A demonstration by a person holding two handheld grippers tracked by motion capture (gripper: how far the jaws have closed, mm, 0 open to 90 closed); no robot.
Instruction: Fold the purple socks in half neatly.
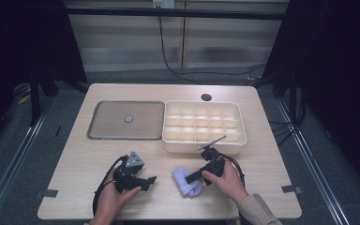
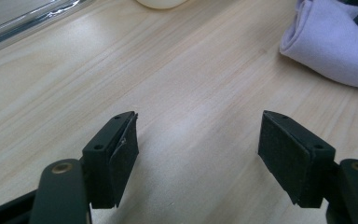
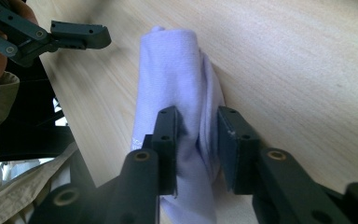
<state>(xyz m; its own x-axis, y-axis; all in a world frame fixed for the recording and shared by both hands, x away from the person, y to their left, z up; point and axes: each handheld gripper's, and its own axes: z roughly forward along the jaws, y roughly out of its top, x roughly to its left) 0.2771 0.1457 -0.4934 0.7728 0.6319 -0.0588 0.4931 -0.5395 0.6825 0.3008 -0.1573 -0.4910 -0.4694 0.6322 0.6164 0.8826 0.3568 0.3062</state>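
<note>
Rolled lavender cloth (image 1: 186, 182) lies on the table (image 1: 75, 159) near its front edge, in front of the white compartment box (image 1: 201, 126). Right gripper (image 3: 196, 140) pinches a fold of the cloth between its pads. Left gripper (image 2: 198, 149) stands wide apart over bare wood, holding nothing, with the cloth just beside it.
</note>
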